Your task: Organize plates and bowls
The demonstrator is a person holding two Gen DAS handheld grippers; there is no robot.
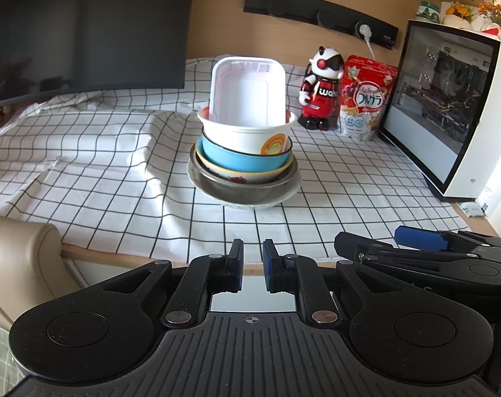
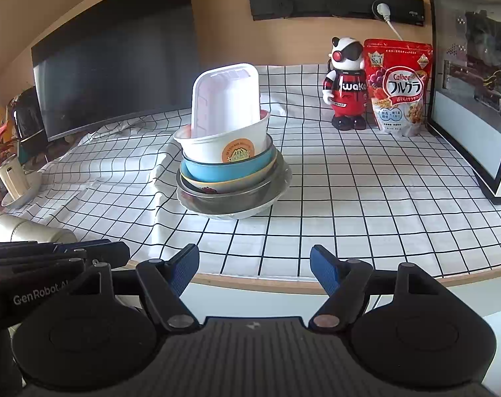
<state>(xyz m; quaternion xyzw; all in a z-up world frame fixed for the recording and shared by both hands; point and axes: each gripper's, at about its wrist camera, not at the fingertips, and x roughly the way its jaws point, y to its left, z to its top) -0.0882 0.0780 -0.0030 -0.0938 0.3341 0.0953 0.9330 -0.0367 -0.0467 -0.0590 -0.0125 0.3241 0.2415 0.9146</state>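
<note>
A stack of dishes stands mid-table on the checked cloth. From the bottom up it is a white plate, a metal bowl, a yellow-rimmed patterned bowl, a blue bowl and a white paper bowl. A white plastic tray leans upright inside the paper bowl. My left gripper hovers shut and empty over the table's front edge, well short of the stack. My right gripper is beside it, open and empty.
A dark monitor stands at the back left. A toy robot figure, a red cereal bag and a white computer case line the back right. A beige chair back sits near left, and a potted plant at far left.
</note>
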